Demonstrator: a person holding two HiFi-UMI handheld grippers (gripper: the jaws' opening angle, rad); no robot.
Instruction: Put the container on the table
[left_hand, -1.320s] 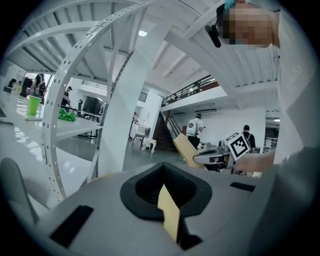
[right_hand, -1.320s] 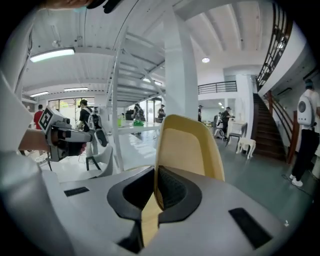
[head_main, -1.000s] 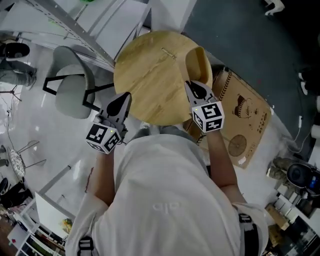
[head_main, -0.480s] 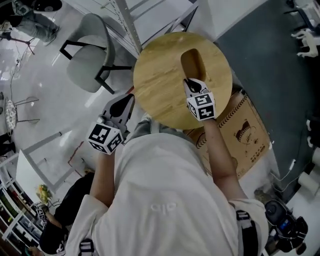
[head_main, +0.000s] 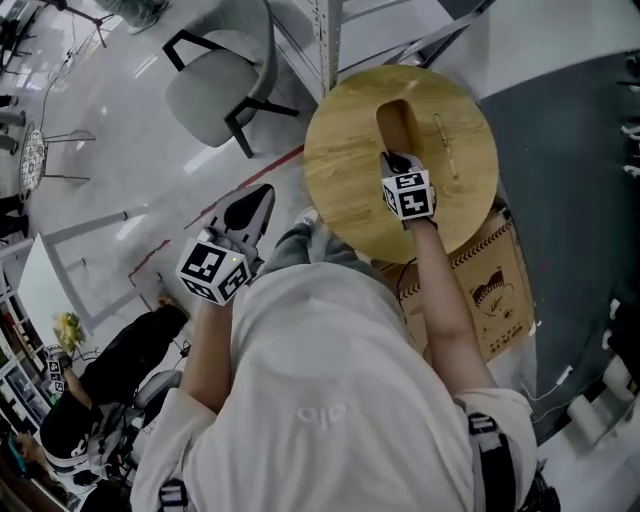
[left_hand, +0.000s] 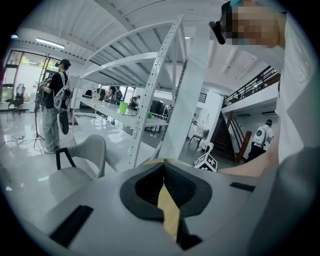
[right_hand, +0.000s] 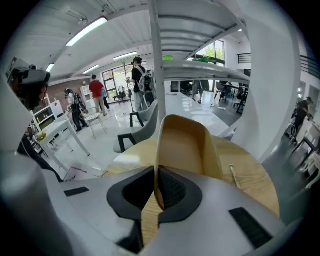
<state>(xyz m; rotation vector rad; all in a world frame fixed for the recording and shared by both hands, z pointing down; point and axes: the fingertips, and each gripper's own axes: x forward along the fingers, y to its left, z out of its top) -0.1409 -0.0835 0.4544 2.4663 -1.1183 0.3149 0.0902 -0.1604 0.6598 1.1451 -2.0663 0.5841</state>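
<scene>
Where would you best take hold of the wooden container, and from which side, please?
Grip its thin near end wall at the rim, coming from the person's side with one jaw inside and one outside. The wooden container is an open trough, likely too wide to span. The right gripper pinches that wall this way over the round table.
</scene>
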